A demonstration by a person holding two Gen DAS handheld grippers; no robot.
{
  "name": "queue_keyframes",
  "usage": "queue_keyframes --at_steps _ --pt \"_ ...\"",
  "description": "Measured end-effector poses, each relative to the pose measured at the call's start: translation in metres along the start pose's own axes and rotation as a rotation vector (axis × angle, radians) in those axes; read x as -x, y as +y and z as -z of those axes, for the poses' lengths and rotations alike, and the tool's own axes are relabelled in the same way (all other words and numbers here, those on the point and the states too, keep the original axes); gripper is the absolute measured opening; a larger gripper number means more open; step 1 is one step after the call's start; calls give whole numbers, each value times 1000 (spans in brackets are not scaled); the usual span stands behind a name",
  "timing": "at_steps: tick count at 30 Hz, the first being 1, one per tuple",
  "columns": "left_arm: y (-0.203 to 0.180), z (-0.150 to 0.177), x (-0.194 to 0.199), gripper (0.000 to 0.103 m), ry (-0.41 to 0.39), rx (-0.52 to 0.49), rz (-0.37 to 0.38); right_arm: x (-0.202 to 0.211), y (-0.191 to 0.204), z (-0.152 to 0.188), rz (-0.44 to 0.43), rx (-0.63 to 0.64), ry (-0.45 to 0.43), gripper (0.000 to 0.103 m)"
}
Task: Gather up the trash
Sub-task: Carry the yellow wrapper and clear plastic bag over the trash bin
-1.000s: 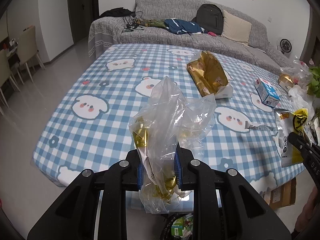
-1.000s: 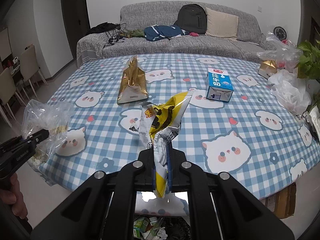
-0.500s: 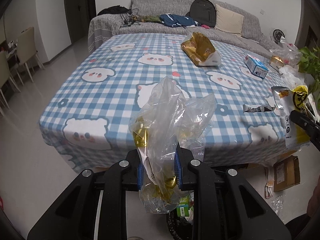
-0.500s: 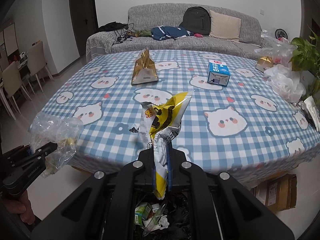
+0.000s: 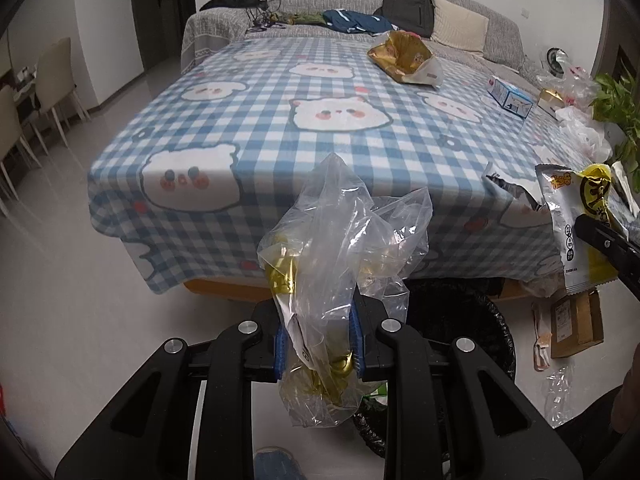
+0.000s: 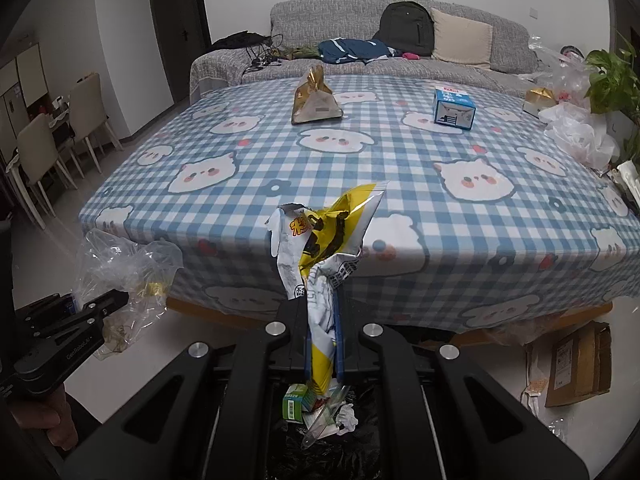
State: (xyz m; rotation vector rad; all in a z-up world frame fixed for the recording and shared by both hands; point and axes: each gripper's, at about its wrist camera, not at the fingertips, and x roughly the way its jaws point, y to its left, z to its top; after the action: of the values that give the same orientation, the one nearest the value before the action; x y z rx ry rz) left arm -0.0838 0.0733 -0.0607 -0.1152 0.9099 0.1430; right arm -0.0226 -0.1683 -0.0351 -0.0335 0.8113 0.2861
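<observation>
My left gripper is shut on a clear plastic bag with gold wrappers inside, held off the table's front edge beside a black-lined trash bin. My right gripper is shut on a yellow and white snack wrapper, held right above the bin, which holds a green carton and crumpled paper. The left gripper and its bag show at the left of the right wrist view. The snack wrapper shows at the right of the left wrist view.
On the blue checked table lie a gold bag, a blue milk carton and white plastic bags by a plant. A cardboard box lies on the floor right. Chairs stand left, a sofa behind.
Both grippers have pulled back from the table and lowered toward the floor, each still holding its trash. The bin has come into view beneath them.
</observation>
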Motion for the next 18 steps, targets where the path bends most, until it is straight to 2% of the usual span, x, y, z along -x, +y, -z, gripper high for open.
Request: queue_keyframes --at_steps 8,18 --pt "17 25 -4 23 27 24 2 -3 17 29 1 35 18 7" --pt "19 46 -11 23 52 42 11 -11 28 68 -16 23 60 7"
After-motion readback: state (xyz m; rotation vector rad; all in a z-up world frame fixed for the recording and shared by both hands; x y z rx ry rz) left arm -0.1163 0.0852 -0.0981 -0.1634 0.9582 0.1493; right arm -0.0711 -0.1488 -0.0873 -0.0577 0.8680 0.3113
